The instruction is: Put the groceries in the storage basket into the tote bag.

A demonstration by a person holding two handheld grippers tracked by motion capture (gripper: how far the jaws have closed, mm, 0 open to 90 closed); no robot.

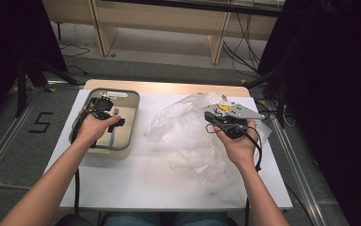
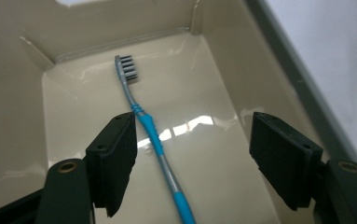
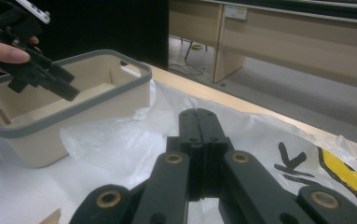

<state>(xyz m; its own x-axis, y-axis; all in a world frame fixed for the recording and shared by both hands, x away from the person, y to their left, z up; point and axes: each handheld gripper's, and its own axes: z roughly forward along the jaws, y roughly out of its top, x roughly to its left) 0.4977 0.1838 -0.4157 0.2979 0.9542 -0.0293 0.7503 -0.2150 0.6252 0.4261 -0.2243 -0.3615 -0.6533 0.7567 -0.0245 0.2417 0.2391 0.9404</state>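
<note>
A blue and grey toothbrush [image 2: 153,135] lies flat on the floor of a beige tub with a grey rim [image 1: 133,117], its bristle head toward the far wall. My left gripper [image 2: 192,126] reaches down into the tub [image 2: 223,79], open, with the toothbrush handle between the jaws close to the left pad [image 2: 118,154] and not touching the right one. From above, the left gripper [image 1: 118,118] sits over the tub's middle. My right gripper [image 3: 197,114] is shut with nothing in it, held above a crumpled clear plastic bag [image 3: 120,144]. The high view shows the right gripper [image 1: 207,116] pointing left over the bag [image 1: 183,136].
The white table top [image 1: 145,188] has bare room in front of the tub and the bag. The bag carries yellow and black print [image 3: 348,177] at its right end. Behind the table stand a wooden desk [image 1: 168,19] and floor cables [image 1: 239,56].
</note>
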